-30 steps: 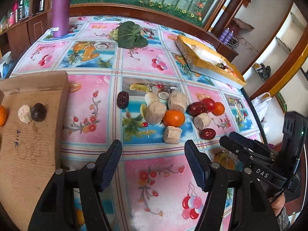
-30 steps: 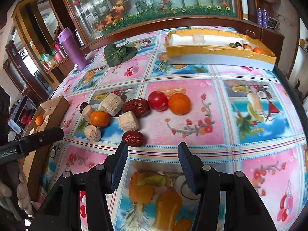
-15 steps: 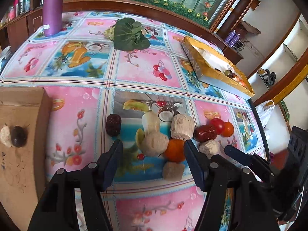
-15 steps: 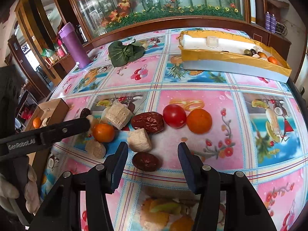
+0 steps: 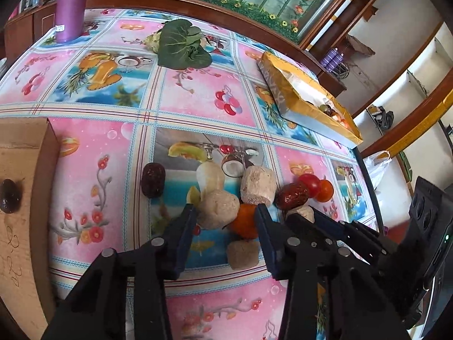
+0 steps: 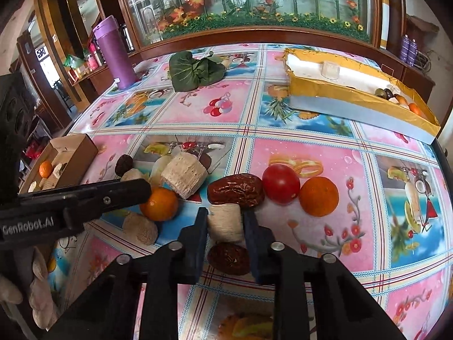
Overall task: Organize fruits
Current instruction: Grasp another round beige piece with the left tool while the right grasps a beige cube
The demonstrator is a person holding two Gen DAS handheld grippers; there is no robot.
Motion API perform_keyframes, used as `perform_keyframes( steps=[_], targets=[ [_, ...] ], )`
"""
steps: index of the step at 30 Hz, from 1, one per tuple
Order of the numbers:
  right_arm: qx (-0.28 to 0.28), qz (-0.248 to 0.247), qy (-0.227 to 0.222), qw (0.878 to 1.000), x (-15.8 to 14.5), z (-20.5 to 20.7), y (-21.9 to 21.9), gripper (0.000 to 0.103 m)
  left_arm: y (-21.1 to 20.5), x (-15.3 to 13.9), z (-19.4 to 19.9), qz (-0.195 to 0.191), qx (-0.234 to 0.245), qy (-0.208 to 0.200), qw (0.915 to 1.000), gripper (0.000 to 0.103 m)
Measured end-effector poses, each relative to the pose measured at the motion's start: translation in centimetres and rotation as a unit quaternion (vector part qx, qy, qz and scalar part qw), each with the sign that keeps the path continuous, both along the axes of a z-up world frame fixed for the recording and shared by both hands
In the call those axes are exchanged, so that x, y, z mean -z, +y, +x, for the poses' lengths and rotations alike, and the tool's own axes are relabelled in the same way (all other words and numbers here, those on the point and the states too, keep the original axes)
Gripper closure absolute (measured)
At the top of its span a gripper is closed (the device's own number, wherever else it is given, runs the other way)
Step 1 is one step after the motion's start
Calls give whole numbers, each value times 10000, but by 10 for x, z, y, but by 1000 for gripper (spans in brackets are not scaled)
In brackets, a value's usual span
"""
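Note:
Mixed fruit lies in a cluster on the patterned tablecloth. My left gripper (image 5: 223, 221) is open, its fingers on either side of a beige lump (image 5: 216, 208) and a small orange (image 5: 245, 221). A beige cylinder (image 5: 258, 184), a red date (image 5: 291, 195), a tomato (image 5: 310, 184) and a dark date (image 5: 153, 180) lie beyond. My right gripper (image 6: 225, 222) has closed around a beige chunk (image 6: 226, 222), with a dark date (image 6: 229, 257) just below between the fingers. A large date (image 6: 236, 189), tomato (image 6: 281, 184) and orange (image 6: 319, 196) lie ahead.
A cardboard box (image 5: 25, 198) with fruit stands at the left, also in the right wrist view (image 6: 70, 153). A gold-rimmed tray (image 6: 354, 96) with several fruits is at the far right. A purple bottle (image 6: 114, 53) and green leaves (image 6: 195, 69) are at the back.
Both grippers moved forward into the fruit cluster. The left now straddles the beige lump and orange. The right narrowed its fingers onto the beige chunk.

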State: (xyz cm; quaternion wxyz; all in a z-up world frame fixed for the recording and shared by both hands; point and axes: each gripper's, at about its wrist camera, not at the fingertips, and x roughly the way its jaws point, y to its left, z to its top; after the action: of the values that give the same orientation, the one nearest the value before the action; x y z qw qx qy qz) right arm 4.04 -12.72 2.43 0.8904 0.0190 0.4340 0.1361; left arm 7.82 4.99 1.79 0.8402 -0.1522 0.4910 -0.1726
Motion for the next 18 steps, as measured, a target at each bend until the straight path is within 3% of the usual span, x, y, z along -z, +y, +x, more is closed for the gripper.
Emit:
perform_keyframes(
  steps=[7,15,18],
  targets=[
    [20,68,-26,10000,-1,-8,-5,78,19,7,6,-458,-340,214,9981,64],
    [60,145,-19,9999,1,-10,-10,78,16,5,8,-114,-442,96,9989,64],
    [64,187,-22,9998,1,-11,-11,78,9,6,11,-177,-360,91,9992,63]
  ],
)
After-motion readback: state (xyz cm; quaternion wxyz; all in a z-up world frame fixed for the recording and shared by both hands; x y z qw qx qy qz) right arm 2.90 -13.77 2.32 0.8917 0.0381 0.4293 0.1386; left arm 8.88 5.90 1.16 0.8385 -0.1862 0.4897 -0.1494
